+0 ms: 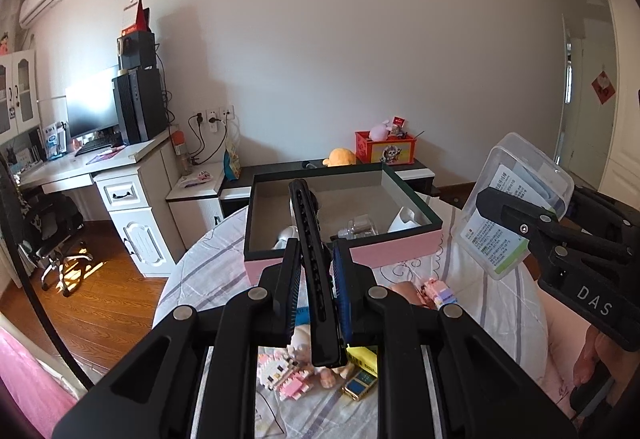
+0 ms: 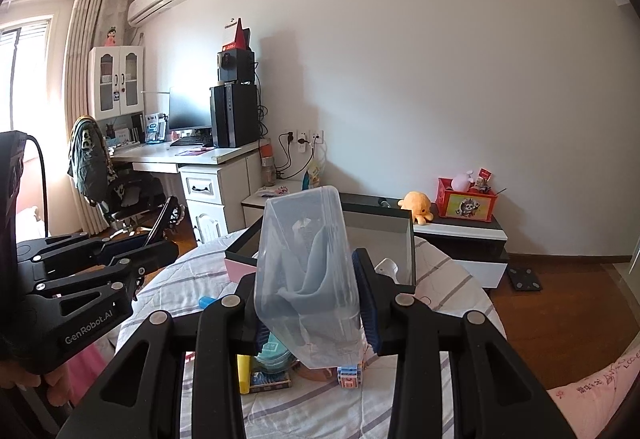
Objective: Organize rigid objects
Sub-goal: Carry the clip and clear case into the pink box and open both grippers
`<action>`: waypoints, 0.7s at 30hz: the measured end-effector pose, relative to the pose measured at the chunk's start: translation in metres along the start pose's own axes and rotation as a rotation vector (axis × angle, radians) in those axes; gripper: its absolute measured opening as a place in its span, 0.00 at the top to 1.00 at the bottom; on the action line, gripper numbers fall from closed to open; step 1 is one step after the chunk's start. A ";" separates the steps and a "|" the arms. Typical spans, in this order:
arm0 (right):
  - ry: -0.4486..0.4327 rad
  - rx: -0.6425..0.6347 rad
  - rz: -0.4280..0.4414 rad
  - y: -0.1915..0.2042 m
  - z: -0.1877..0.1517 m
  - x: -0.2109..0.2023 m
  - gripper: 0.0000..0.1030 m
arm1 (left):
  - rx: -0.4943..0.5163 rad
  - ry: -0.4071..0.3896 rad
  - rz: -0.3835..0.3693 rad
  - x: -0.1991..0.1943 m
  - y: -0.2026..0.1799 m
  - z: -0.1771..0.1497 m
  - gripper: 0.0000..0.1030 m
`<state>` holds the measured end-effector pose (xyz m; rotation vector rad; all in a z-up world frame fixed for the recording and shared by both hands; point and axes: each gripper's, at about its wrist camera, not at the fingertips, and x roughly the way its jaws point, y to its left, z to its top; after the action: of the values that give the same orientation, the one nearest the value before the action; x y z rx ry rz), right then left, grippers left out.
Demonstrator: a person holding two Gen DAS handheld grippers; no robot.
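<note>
Both grippers loaded, held above bed in front of pink box.

Left gripper (image 1: 316, 299) clamped tight on black comb (image 1: 312, 263), teeth edge up, tip reaching over pink box (image 1: 392, 249). Right gripper (image 2: 308, 303) pinched on clear plastic case (image 2: 308, 271), tilted, bluish item inside. Pink box open on striped bedsheet (image 2: 440, 271), clear bottle (image 1: 360, 228) inside. Small block toys (image 1: 280, 375) loose on sheet below grippers.

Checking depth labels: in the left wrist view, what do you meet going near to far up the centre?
Pink block figure on the bedspread → left gripper, shut on the black comb → pink box → dark low cabinet → orange plush → white wall.
</note>
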<state>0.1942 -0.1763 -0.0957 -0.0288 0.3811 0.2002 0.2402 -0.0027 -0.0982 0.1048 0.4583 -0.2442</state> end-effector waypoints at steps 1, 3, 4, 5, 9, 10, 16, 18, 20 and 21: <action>0.004 -0.002 0.002 -0.002 0.002 0.006 0.64 | 0.009 0.007 0.008 0.009 0.001 0.005 0.85; 0.011 -0.007 0.007 -0.009 0.009 0.022 0.64 | 0.033 0.015 0.021 0.031 0.003 0.014 0.85; 0.014 -0.014 0.006 -0.011 0.012 0.029 0.64 | 0.040 0.030 0.019 0.044 0.004 0.019 0.85; 0.023 -0.022 0.003 -0.013 0.016 0.039 0.64 | 0.046 0.045 0.018 0.058 0.006 0.023 0.85; 0.074 -0.036 0.003 -0.029 0.028 0.088 0.64 | 0.060 0.124 -0.015 0.120 0.011 0.038 0.85; 0.089 -0.038 0.003 -0.032 0.028 0.100 0.64 | 0.061 0.150 -0.022 0.137 0.012 0.040 0.85; 0.214 -0.033 0.025 -0.042 0.023 0.173 0.64 | 0.048 0.294 -0.038 0.216 0.016 0.035 0.85; 0.265 -0.035 0.032 -0.043 0.017 0.196 0.64 | 0.056 0.330 -0.029 0.234 0.015 0.030 0.84; 0.294 -0.041 0.018 -0.046 0.011 0.211 0.64 | 0.059 0.348 -0.021 0.244 0.014 0.026 0.84; 0.306 -0.037 0.015 -0.047 0.009 0.217 0.64 | 0.063 0.358 -0.018 0.248 0.013 0.024 0.83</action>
<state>0.4037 -0.1812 -0.1687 -0.0937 0.6828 0.2182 0.4691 -0.0462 -0.1881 0.2073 0.8076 -0.2586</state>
